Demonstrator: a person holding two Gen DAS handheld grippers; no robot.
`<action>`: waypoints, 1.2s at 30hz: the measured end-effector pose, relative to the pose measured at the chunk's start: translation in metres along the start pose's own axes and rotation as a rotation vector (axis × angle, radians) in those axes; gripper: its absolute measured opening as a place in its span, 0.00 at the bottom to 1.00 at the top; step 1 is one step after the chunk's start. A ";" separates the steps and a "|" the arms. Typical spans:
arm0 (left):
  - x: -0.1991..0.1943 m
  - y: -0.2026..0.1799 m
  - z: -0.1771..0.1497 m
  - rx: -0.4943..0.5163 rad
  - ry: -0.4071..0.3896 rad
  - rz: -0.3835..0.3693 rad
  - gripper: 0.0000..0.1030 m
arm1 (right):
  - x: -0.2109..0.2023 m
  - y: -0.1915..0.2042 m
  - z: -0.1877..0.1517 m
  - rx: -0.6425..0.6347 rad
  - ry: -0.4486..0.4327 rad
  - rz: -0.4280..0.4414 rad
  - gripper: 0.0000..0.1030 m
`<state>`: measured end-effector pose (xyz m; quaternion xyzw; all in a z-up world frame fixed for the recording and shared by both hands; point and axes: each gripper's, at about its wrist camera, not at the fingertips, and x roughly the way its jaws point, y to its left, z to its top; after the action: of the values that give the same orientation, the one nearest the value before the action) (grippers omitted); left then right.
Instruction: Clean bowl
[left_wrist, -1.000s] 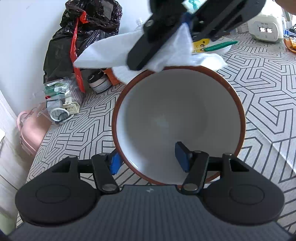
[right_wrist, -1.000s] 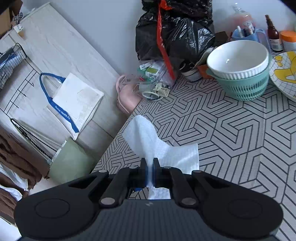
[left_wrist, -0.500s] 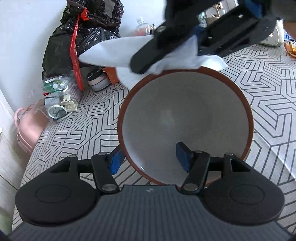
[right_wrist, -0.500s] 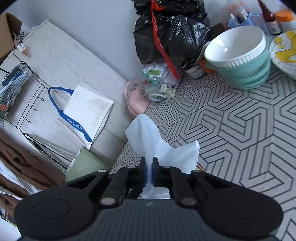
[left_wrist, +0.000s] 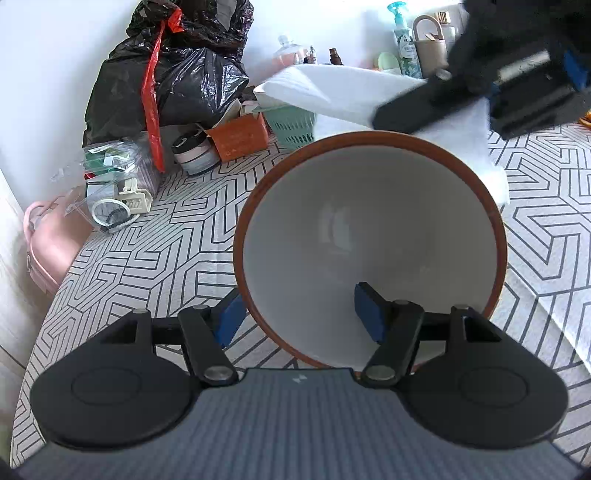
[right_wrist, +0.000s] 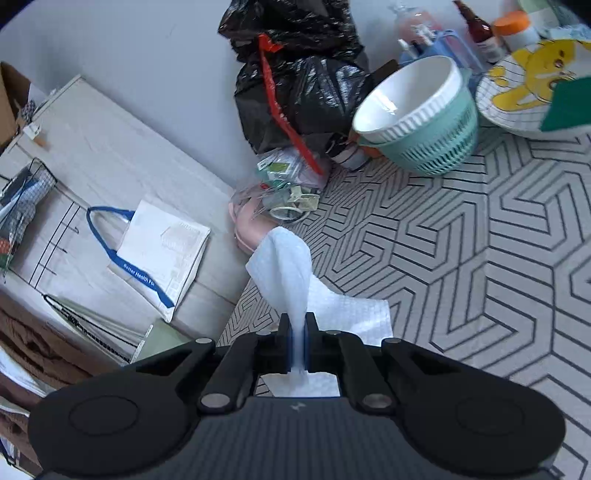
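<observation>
Two blue pads of the left gripper (left_wrist: 299, 314) pinch the near wall of the brown-rimmed bowl (left_wrist: 369, 236), one inside, one outside, tilting its mouth toward the camera above the patterned tablecloth (left_wrist: 155, 251). Beyond the bowl's far rim the right gripper (left_wrist: 476, 96) carries a white paper towel (left_wrist: 343, 88), blurred. In the right wrist view, the right gripper (right_wrist: 294, 345) is clenched on that towel (right_wrist: 291, 273), past the bowl, near the table edge. A tote bag (right_wrist: 162, 254) beyond the edge reads "Better Health".
</observation>
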<state>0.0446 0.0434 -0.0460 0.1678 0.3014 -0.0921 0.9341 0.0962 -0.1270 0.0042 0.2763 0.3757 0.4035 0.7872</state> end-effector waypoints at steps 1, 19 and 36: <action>0.000 0.001 0.000 -0.001 -0.001 -0.001 0.63 | -0.001 -0.001 -0.001 0.004 -0.001 -0.003 0.05; 0.001 0.004 -0.001 0.005 0.003 0.017 0.66 | 0.010 0.021 0.005 -0.067 0.010 -0.042 0.07; 0.005 0.010 -0.001 -0.034 0.021 0.002 0.69 | 0.011 0.022 0.000 -0.073 -0.018 0.070 0.04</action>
<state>0.0512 0.0524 -0.0469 0.1529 0.3124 -0.0844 0.9338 0.0908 -0.1069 0.0160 0.2637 0.3437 0.4418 0.7855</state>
